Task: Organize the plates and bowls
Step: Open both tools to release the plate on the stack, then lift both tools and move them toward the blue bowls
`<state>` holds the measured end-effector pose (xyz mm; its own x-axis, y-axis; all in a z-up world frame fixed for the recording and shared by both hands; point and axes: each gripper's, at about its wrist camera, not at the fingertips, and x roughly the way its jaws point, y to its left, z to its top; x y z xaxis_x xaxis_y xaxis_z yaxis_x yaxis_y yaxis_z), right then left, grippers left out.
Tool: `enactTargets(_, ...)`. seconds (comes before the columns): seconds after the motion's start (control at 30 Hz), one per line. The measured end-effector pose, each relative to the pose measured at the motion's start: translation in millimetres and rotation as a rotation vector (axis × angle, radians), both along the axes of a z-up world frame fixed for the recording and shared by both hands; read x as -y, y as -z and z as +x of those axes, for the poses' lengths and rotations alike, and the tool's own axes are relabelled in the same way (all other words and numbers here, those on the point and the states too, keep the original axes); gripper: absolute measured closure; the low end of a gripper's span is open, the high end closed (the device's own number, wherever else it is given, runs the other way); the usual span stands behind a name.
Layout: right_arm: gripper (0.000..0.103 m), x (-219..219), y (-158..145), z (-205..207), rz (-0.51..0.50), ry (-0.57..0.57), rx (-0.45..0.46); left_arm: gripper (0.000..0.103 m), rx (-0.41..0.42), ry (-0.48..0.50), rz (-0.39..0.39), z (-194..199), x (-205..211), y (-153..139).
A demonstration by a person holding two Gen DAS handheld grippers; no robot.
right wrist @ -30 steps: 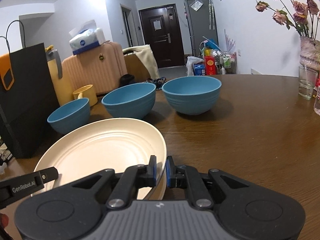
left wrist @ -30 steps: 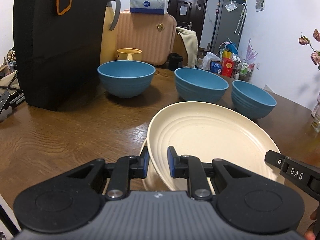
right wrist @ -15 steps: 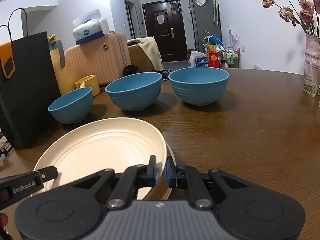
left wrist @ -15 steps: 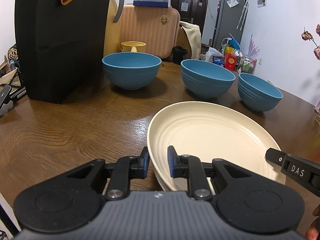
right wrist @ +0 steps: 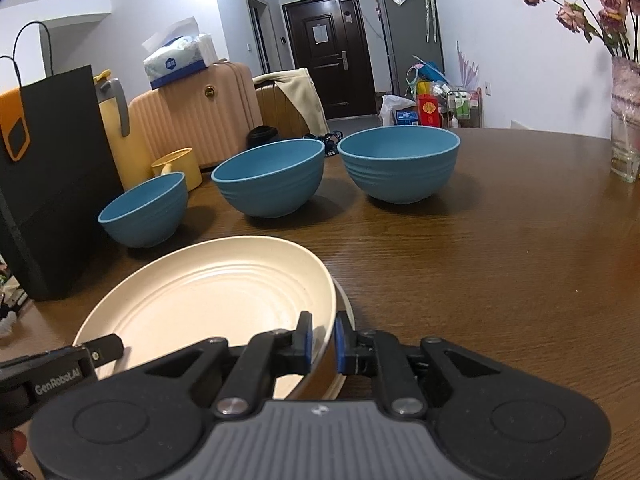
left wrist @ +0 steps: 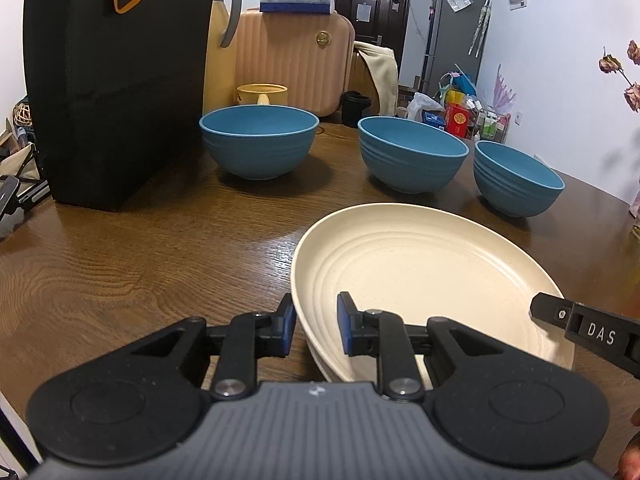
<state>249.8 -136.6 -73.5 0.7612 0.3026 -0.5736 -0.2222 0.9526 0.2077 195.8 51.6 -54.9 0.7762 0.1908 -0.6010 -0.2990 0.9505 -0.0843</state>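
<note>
A cream plate (left wrist: 420, 272) (right wrist: 216, 300) lies on a second cream plate (left wrist: 320, 360) (right wrist: 346, 312) on the wooden table (left wrist: 140, 260). My left gripper (left wrist: 316, 328) straddles the top plate's near left rim. Its jaws are opening, and a gap shows beside the inner pad. On the opposite side my right gripper (right wrist: 322, 340) has the rim between its pads, still close on it, and its jaws are starting to open. Three blue bowls (left wrist: 260, 140) (left wrist: 412, 152) (left wrist: 516, 176) stand apart in a row behind the plates, also in the right wrist view (right wrist: 144, 212) (right wrist: 268, 180) (right wrist: 400, 164).
A tall black paper bag (left wrist: 112, 80) stands at the table's left, with a yellow jug (left wrist: 218, 40) and a yellow cup (left wrist: 262, 94) behind the bowls. A pink suitcase (left wrist: 292, 64) stands beyond the table. A glass vase of flowers (right wrist: 624, 120) is at the far right.
The top plate has come down from a tilt onto the lower plate. The left jaws have spread a little, the right jaws very slightly.
</note>
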Motion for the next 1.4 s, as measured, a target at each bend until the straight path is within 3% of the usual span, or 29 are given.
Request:
enactTargets(0.17,0.086,2.2,-0.4,0.5,0.021,-0.006,-0.013,0.076,-0.001,0.007,0.008,1.3,0.8,0.5)
enactTargets(0.27,0.083,3.3,-0.8,0.3,0.035,-0.011,-0.022,0.066,-0.003,0.008,0.007,1.3,1.0,0.7)
enactTargets(0.47,0.08,6.8,-2.6,1.6,0.065,-0.019,-0.047,0.061,-0.005,0.007,0.013,1.6,1.9,1.7)
enactTargets(0.8,0.063,14.6,-12.1,2.5,0.11,-0.008,-0.045,0.057,-0.009,0.004,0.019,1.2,1.7,2.4)
enactTargets(0.87,0.061,16.6,-13.6,3.0,0.106,0.0,-0.041,0.051,-0.01,0.006,0.019,0.7,1.4,2.9)
enactTargets(0.93,0.057,18.9,-13.3,3.3,0.106,0.009,-0.042,0.04,-0.007,0.005,0.026,0.0,1.5,2.9)
enactTargets(1.07,0.04,21.3,-10.2,4.8,0.104,0.018,-0.053,0.032,0.004,0.004,0.034,-2.0,2.1,2.0)
enactTargets(1.17,0.017,21.4,-8.8,5.9,0.101,0.019,-0.06,0.013,0.009,-0.002,0.033,-4.1,1.5,0.9)
enactTargets(1.23,0.01,21.5,-8.7,6.5,0.099,0.017,-0.063,0.0,0.016,-0.005,0.03,-6.4,-0.1,-1.4)
enactTargets(1.3,0.002,22.0,-8.8,7.2,0.094,0.018,-0.069,0.0,0.016,0.0,0.029,-7.4,-1.2,-4.1)
enactTargets(1.4,0.0,22.9,-9.3,8.4,0.087,0.017,-0.078,0.0,0.004,0.014,0.02,-6.5,-3.3,-6.4)
